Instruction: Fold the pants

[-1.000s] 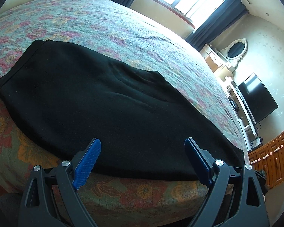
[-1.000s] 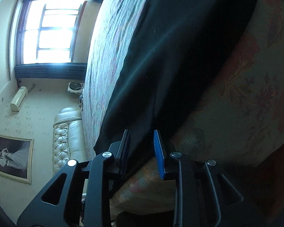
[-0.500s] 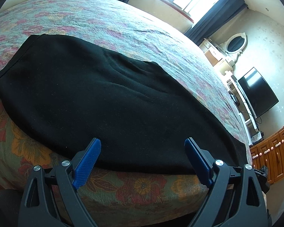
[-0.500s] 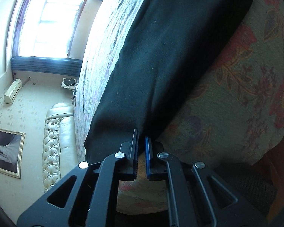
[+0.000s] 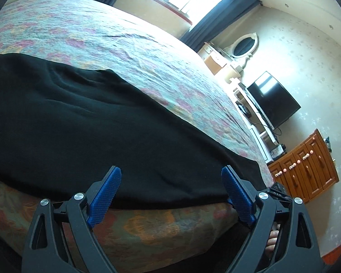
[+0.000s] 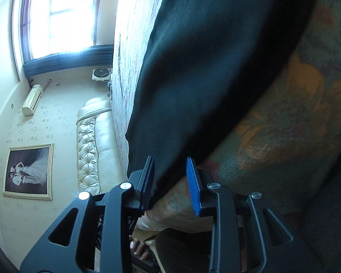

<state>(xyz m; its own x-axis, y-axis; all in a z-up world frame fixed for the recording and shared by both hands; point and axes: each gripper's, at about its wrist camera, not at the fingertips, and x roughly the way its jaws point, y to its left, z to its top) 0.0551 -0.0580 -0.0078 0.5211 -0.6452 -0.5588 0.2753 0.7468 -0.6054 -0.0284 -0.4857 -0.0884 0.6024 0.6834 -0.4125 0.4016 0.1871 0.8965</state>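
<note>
Black pants (image 5: 84, 127) lie flat along the near edge of a bed with a floral cover (image 5: 116, 45). My left gripper (image 5: 170, 195) is wide open, just in front of the pants' near edge, touching nothing. In the right wrist view the pants (image 6: 216, 56) run up and away along the bed edge. My right gripper (image 6: 170, 182) is open, its blue pads on either side of the pants' near corner, with the cloth between them but not pinched.
The bed's side (image 5: 147, 229) drops away below the pants. A dresser with oval mirror (image 5: 241, 47), a TV (image 5: 272, 100) and a wooden cabinet (image 5: 307, 166) stand at right. A tufted headboard (image 6: 91, 141) and a window (image 6: 63, 16) show in the right wrist view.
My right gripper had closed on the pants' corner half a second ago and has now opened. My left gripper stayed open and shifted right along the pants' edge.
</note>
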